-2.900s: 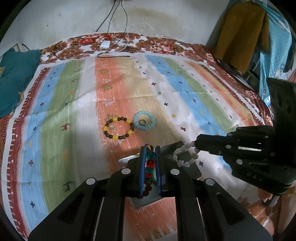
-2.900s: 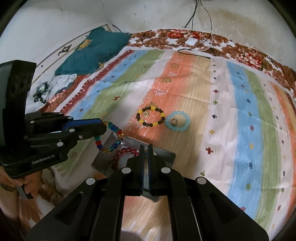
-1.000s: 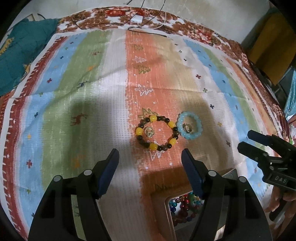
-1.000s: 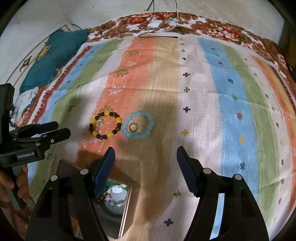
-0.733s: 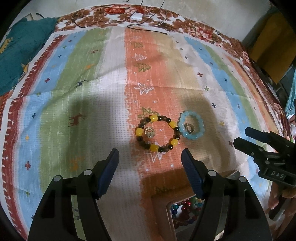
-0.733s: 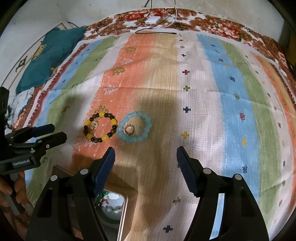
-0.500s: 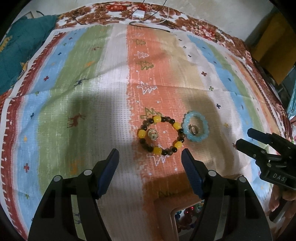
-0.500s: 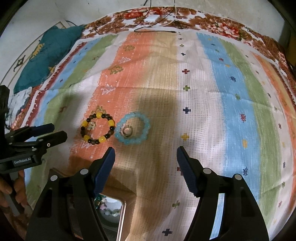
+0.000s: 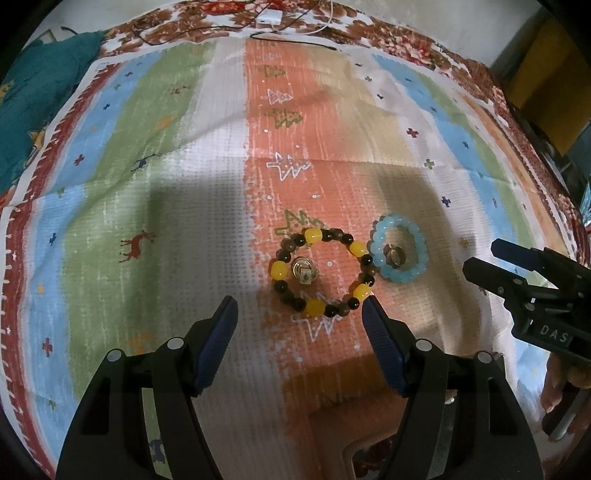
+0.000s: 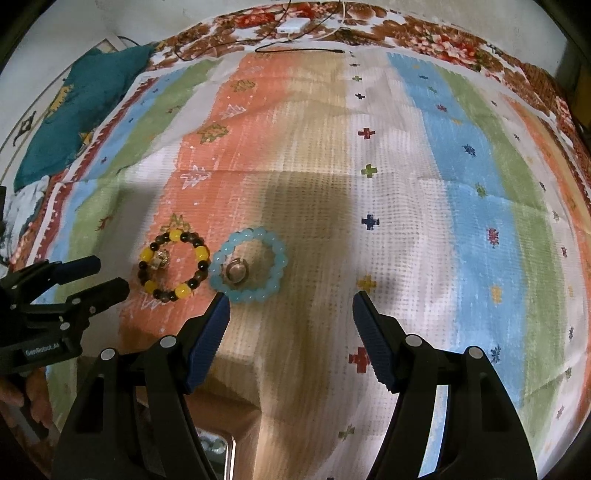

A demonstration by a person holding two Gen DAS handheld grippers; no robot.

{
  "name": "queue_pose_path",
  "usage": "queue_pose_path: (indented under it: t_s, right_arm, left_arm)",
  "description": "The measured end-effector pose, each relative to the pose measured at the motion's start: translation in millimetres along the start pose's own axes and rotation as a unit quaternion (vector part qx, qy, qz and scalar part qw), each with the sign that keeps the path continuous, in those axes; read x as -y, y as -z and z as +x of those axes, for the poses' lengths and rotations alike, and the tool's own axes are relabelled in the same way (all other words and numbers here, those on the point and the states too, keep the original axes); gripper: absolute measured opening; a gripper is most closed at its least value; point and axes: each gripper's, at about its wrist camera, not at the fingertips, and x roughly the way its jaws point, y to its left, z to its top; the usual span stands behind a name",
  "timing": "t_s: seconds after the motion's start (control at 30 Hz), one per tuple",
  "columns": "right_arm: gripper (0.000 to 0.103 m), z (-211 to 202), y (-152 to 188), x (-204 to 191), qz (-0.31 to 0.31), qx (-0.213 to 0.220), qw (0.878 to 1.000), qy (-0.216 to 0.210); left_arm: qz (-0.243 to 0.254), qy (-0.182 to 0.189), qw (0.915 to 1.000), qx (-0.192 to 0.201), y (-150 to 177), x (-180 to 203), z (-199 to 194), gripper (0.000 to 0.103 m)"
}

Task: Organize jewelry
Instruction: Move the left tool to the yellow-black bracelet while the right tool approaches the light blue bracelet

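Observation:
A yellow-and-brown bead bracelet (image 9: 321, 273) lies on the striped cloth with a gold ring (image 9: 303, 272) inside it. A light blue bead bracelet (image 9: 399, 249) lies touching its right side, with a silver ring (image 9: 392, 255) inside. My left gripper (image 9: 300, 314) is open and empty, just short of the yellow bracelet. My right gripper (image 10: 291, 304) is open and empty; its left fingertip (image 10: 221, 301) is at the near edge of the blue bracelet (image 10: 248, 264). The yellow bracelet (image 10: 173, 265) shows left of it. A metal tray (image 10: 223, 448) holding beads sits at the near edge.
The striped cloth (image 9: 184, 184) covers a bed. A teal cushion (image 10: 85, 107) lies at the far left. A white charger with cables (image 9: 269, 16) lies at the far edge by the wall. Clothes (image 9: 535, 77) hang at the right.
Both grippers let go of the bracelets they held over the tray and opened. They have since moved forward from the tray toward the two bracelets on the cloth.

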Motion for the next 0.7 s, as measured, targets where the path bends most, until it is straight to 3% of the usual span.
queue_pose_path:
  t_s: [0.7]
  right_arm:
    - [0.069,39.5,-17.4,2.4,0.003,-0.018,1.0,0.022]
  left_arm:
    - [0.014,-0.014,0.9996,-0.021,-12.2,-0.4,30.1,0.069]
